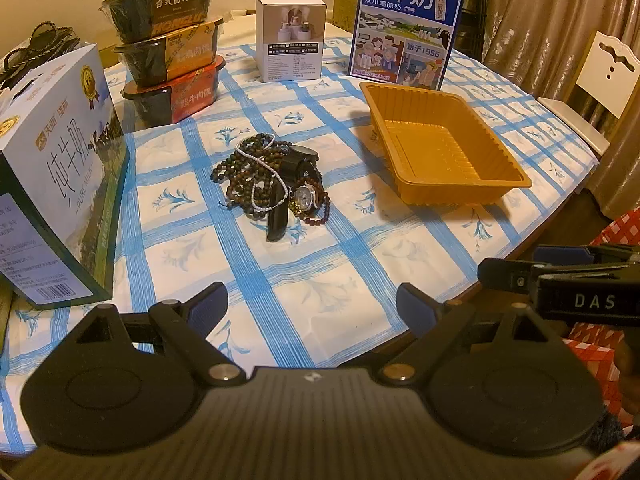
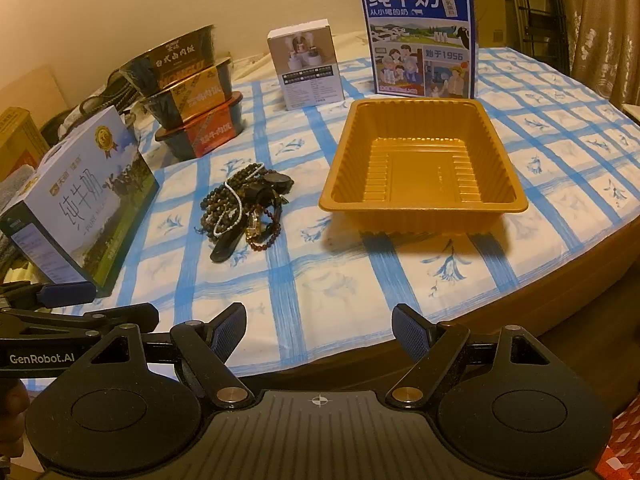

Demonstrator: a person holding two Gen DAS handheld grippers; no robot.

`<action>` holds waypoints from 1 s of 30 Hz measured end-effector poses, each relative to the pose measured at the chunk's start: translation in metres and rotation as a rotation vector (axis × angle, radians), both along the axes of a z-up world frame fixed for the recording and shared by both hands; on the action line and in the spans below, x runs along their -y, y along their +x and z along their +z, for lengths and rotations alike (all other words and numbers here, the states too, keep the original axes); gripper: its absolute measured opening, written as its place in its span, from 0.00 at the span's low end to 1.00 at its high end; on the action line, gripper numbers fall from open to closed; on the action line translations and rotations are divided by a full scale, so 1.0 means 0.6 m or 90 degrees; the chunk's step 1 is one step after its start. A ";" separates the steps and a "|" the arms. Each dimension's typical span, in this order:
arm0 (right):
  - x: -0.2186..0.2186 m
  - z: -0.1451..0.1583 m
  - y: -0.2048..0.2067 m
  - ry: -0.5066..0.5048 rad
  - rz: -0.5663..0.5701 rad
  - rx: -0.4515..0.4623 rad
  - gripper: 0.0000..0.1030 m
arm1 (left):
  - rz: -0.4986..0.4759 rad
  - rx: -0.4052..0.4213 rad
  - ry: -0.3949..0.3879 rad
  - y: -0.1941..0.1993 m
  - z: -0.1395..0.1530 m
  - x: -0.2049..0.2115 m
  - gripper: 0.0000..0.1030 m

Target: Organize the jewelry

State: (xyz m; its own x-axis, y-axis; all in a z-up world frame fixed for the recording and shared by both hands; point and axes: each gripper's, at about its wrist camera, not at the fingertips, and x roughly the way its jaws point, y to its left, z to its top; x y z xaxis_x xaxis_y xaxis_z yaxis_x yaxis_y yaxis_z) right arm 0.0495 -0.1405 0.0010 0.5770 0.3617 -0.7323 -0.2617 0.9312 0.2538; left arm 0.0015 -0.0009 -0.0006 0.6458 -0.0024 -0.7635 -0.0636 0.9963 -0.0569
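- Jewelry sits in one tangled heap point(image 1: 272, 178) of dark wooden bead strings, a thin white bead strand, black-strapped watches and a silver-faced watch, lying on the blue-and-white checked tablecloth point(image 1: 320, 264).
- Just beside the heap on its right stands an amber ribbed plastic tray point(image 2: 420, 168), nothing inside.
- Left gripper point(image 1: 312, 308): jaws spread wide, nothing between them, near the table's front edge.
- Right gripper point(image 2: 318, 330): likewise wide apart and holding nothing.

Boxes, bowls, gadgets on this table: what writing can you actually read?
"纯牛奶", "始于1956": blue milk carton
"纯牛奶", "PURE MILK": white milk box
"HONGLU": top of the stacked bowls
"DAS": right gripper
"GenRobot.AI": left gripper
Small white box: print too small to read.
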 end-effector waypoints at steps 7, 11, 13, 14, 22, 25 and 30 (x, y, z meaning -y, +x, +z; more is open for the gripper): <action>0.001 0.004 0.003 0.000 -0.001 0.001 0.77 | 0.000 0.000 0.000 0.000 0.000 0.000 0.88; 0.001 0.004 0.003 -0.001 0.000 0.002 0.77 | 0.000 0.001 -0.001 0.000 0.004 0.000 0.88; 0.001 0.004 0.003 0.000 0.000 0.002 0.77 | 0.000 0.001 -0.001 0.000 0.004 0.000 0.88; 0.001 0.004 0.003 0.000 0.000 0.002 0.77 | 0.001 0.001 0.000 0.000 0.004 0.000 0.88; 0.001 0.004 0.002 0.000 0.000 0.003 0.77 | 0.000 0.002 -0.001 0.001 0.006 0.000 0.88; 0.001 0.005 0.003 -0.001 0.000 0.003 0.77 | 0.000 0.002 -0.001 0.001 0.008 0.000 0.88; 0.001 0.005 0.004 -0.001 0.000 0.003 0.77 | 0.000 0.003 -0.001 0.002 0.008 0.001 0.88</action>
State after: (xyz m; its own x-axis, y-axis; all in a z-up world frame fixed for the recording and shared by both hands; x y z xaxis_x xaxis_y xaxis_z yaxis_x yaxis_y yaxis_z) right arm 0.0517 -0.1411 0.0039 0.5806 0.3605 -0.7300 -0.2622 0.9316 0.2516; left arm 0.0024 -0.0013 0.0043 0.6489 -0.0029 -0.7608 -0.0641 0.9962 -0.0584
